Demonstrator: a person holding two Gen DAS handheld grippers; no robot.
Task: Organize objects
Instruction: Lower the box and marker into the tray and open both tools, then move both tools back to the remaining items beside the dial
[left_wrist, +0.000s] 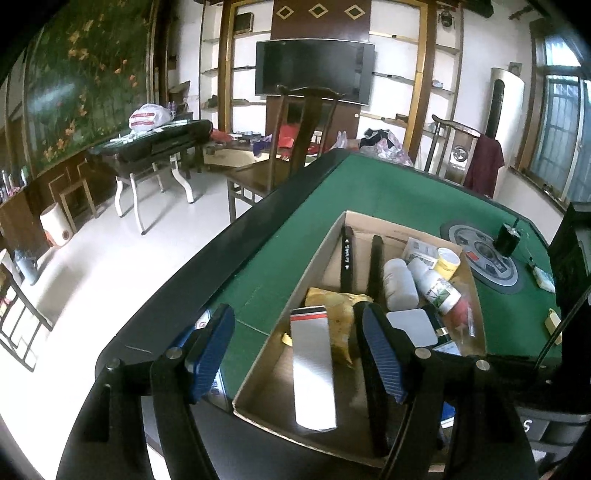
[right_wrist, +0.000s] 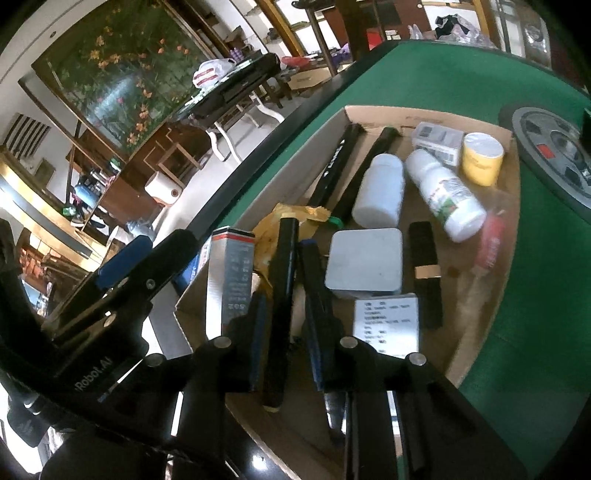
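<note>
A shallow cardboard box (left_wrist: 255, 373) lies on the green table (left_wrist: 332, 192). My left gripper (left_wrist: 297, 350) hangs open above its near end, the blue pads (left_wrist: 212, 354) wide of a silver carton (left_wrist: 314, 369) that lies flat in the box by a crumpled yellow bag (left_wrist: 336, 306). In the right wrist view my right gripper (right_wrist: 286, 317) is over the same box (right_wrist: 332, 122), jaws narrowly apart around a long black bar (right_wrist: 282, 288). The bar leans on the left finger and a thin slit shows on its right. One left-gripper pad (right_wrist: 123, 264) shows at the left.
Also in the box are white bottles (right_wrist: 380, 192), a yellow jar (right_wrist: 480, 158), a grey square tin (right_wrist: 364, 262), a printed card (right_wrist: 388, 325) and more black bars (right_wrist: 332, 173). A round dial (left_wrist: 484, 258) and black cup (left_wrist: 506, 240) are beyond. The table's black rim (left_wrist: 221, 251) drops to the floor.
</note>
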